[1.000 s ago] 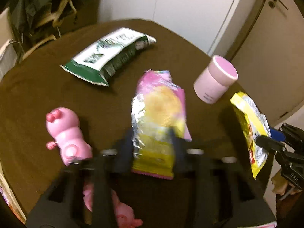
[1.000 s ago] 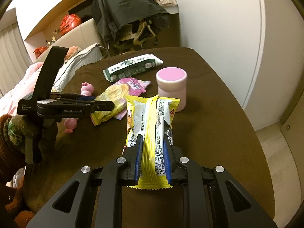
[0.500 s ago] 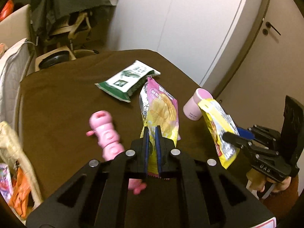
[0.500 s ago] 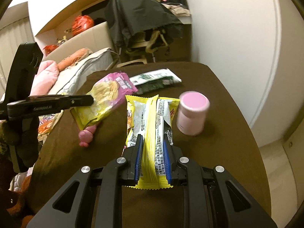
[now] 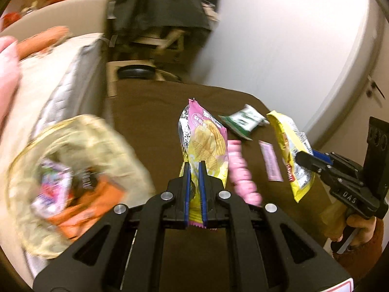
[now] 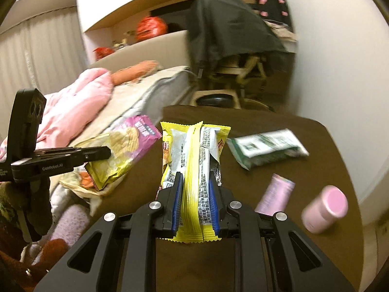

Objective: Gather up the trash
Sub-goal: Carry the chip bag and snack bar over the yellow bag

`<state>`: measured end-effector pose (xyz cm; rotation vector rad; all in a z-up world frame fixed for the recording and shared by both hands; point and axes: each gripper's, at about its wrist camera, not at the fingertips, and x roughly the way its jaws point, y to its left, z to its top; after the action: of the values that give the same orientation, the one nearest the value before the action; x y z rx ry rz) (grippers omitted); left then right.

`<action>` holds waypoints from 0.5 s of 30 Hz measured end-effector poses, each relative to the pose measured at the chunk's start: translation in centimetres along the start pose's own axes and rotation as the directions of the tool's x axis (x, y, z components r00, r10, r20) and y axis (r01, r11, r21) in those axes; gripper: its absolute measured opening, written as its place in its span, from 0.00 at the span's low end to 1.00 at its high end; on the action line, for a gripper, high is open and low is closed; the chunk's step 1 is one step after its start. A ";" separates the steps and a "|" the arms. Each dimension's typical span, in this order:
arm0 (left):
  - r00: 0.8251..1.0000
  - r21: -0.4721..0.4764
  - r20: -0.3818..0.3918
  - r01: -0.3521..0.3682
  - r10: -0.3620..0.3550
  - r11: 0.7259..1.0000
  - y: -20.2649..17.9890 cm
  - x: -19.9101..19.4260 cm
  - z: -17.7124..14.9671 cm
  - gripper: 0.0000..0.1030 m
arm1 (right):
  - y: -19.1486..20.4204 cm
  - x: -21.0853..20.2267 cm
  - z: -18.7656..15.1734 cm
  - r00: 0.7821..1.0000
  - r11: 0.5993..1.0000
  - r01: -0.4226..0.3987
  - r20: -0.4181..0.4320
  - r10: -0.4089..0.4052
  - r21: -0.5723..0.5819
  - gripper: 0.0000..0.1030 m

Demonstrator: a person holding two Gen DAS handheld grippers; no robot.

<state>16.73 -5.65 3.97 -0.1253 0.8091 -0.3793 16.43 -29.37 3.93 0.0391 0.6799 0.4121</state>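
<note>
Both tongs are clamped on wrappers: the left gripper (image 5: 194, 170) pinches the lower end of the pink chip bag (image 5: 204, 141), and the right gripper (image 6: 194, 182) squeezes the yellow snack packet (image 6: 192, 160) along its centre seam, so each hangs clear of the brown table (image 6: 279, 255). Gripping near 1 end lets the bags dangle and drop cleanly. The woven basket (image 5: 109, 141), blurred at the table's left edge and already holding wrappers, looks like the drop point. 1 green packet (image 6: 267, 146) lies on the table uncollected, near a pink jar (image 6: 325, 209) and a pink toy (image 5: 240, 172), probably not trash.
</note>
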 end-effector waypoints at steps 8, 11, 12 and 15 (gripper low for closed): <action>0.990 -0.158 0.039 -0.125 0.133 0.979 9.7 -4.5 -1.8 0.06 | 8.0 5.6 4.0 0.987 0.984 -0.155 -0.043 0.152 -0.086 0.19; 0.984 -0.224 0.033 -0.162 0.173 0.961 13.1 -5.5 -3.0 0.06 | 11.6 8.5 4.7 0.973 0.968 -0.222 -0.091 0.212 -0.115 0.19; 0.983 -0.247 0.026 -0.169 0.181 0.954 14.2 -5.5 -3.3 0.06 | 12.9 9.7 4.8 0.968 0.962 -0.238 -0.112 0.224 -0.133 0.19; 0.982 -0.307 0.004 -0.179 0.189 0.935 16.9 -5.4 -4.8 0.06 | 16.1 13.0 4.4 0.958 0.948 -0.262 -0.170 0.232 -0.180 0.19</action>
<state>14.66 12.14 0.07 -0.3413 0.8351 -0.0719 22.52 -9.15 2.25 -0.0992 0.7790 0.7299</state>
